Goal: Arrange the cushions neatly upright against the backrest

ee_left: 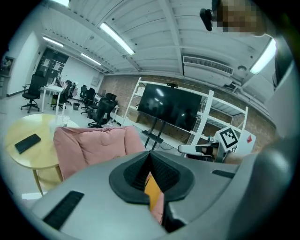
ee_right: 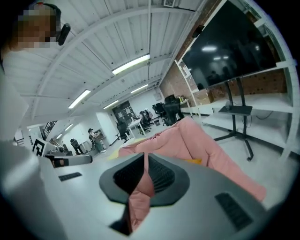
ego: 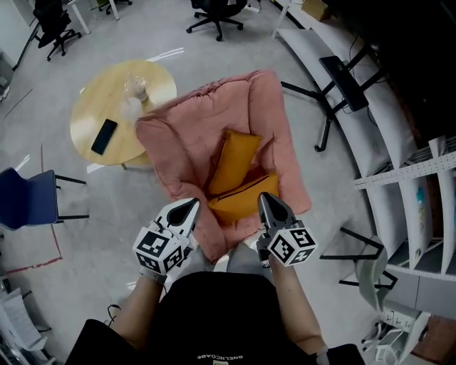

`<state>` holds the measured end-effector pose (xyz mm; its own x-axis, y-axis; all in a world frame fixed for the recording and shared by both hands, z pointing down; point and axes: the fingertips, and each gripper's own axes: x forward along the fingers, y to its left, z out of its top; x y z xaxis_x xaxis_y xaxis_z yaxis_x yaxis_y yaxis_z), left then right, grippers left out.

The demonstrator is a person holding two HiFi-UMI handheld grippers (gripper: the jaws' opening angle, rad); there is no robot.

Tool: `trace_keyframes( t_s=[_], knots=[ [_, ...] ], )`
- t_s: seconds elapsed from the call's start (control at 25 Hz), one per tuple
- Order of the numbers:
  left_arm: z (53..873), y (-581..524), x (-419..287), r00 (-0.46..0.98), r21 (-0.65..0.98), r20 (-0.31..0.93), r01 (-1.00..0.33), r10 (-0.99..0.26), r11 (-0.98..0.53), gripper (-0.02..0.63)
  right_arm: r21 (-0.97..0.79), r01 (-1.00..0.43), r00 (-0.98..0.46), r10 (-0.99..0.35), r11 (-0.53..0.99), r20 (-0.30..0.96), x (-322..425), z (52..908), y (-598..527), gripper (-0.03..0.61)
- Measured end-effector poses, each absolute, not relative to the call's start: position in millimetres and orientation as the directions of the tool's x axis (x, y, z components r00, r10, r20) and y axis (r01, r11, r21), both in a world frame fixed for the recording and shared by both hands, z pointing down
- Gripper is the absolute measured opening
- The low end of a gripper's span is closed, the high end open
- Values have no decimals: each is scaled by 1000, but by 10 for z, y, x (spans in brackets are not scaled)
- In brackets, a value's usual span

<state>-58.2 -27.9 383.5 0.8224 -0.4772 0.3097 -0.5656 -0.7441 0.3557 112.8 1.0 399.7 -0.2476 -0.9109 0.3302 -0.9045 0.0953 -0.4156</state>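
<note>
This is an open-plan office. Around the pink armchair [ego: 214, 142] the floor [ego: 107, 239] is bare grey concrete. Beyond the armchair stand black swivel chairs [ego: 214, 11] on castors, and farther off a white desk [ee_left: 51, 90] with more such chairs. To the armchair's right run white shelving units [ego: 399, 135] and a large black screen [ee_left: 171, 107] on a floor stand, backed by a brick wall [ee_left: 121, 89]. Just left of the armchair a round wooden desk [ego: 100, 100] carries a phone [ego: 104, 136]. Strip lights [ee_left: 117, 38] line the white ceiling.
</note>
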Motion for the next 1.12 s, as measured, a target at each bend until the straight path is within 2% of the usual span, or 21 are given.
trace_keyframes(
  t_s=[0.48,0.64,0.76,1.12],
  knots=[
    [4055,-360,-705,658,335,412,-752,-630,-567,12,-461,-874,-394,-776,150,493,1415,4876,-788,159],
    [4113,-267,-758,570,320,450,-822,-688,-471,12,-475,-867,-435,-692,150,576,1507,5384,-1025,244],
    [4143,-157,-775,505,315,470,-862,-724,-397,12,-487,-864,-445,-644,126,622,1632,5772,-1222,305],
    [4471,131,-792,328,297,536,-936,-778,-190,12,-495,-866,-446,-560,71,698,1903,6745,-1862,409]
  ],
)
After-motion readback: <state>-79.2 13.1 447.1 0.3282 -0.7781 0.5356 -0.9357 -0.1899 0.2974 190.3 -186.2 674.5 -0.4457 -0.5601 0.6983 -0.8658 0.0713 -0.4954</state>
